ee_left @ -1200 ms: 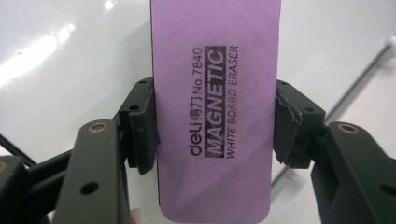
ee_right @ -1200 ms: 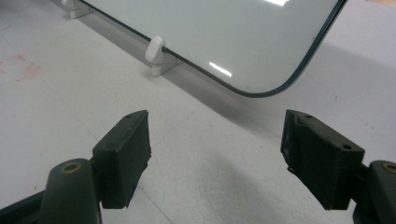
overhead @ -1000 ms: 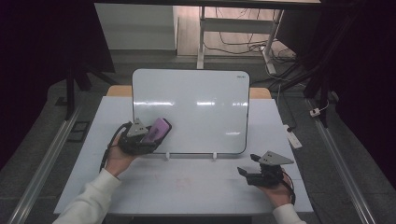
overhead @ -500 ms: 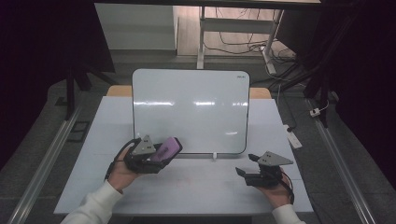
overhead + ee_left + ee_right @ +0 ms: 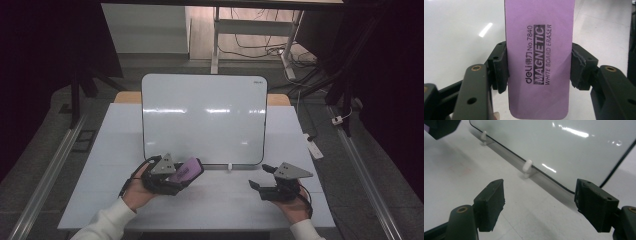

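A purple magnetic whiteboard eraser (image 5: 539,60) sits between the pads of my left gripper (image 5: 539,71), which press on its two long sides. In the high view that gripper (image 5: 190,172) holds the eraser (image 5: 186,170) low over the table, just in front of the lower left edge of the upright whiteboard (image 5: 205,117). My right gripper (image 5: 260,177) rests near the front right of the table, open. In its own view the right gripper (image 5: 539,200) has nothing between its fingers, and the whiteboard (image 5: 564,147) stands ahead of it.
The whiteboard stands on small white feet (image 5: 527,167) on the white tabletop (image 5: 220,207). A white power strip (image 5: 313,146) lies off the table's right edge. Desk legs and cables (image 5: 250,45) are on the floor behind.
My left hand has carried the eraser from the board's lower left face down and toward the person, slightly rightward. The right gripper has stayed put.
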The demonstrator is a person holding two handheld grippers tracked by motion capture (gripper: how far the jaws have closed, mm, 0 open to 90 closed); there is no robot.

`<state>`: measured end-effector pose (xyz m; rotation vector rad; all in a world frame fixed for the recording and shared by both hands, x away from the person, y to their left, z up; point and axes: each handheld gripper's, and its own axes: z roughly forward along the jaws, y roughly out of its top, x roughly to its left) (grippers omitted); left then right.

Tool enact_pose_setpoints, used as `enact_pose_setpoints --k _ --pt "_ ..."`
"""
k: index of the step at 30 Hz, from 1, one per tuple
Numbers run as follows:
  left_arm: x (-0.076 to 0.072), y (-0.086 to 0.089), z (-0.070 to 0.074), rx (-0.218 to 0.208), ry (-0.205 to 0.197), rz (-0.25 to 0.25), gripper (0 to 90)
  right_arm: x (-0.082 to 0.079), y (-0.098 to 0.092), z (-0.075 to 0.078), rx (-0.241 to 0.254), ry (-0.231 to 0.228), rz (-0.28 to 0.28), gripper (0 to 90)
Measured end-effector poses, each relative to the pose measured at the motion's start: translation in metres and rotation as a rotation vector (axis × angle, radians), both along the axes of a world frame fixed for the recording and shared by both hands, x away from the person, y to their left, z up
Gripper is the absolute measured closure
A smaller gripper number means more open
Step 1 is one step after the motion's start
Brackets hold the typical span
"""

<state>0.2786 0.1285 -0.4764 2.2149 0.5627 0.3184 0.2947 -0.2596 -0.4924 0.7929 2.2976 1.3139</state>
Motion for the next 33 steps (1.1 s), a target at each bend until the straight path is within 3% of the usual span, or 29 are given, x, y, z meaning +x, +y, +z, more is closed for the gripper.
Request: enact_pose_setpoints --k 14,23,33 --pt "0.001 -0.02 -0.007 0.041 0.018 -0.069 40.7 -0.006 0.018 0.008 0.026 0.008 0.093 23.6" --pt "0.001 -0.032 -0.011 0.072 0.026 -0.12 40.7 -0.01 0.035 0.012 0.011 0.031 0.176 22.7" --pt "-0.001 -0.044 -0.014 0.099 0.04 -0.212 40.7 -0.007 0.061 0.021 0.004 0.072 0.304 22.6"
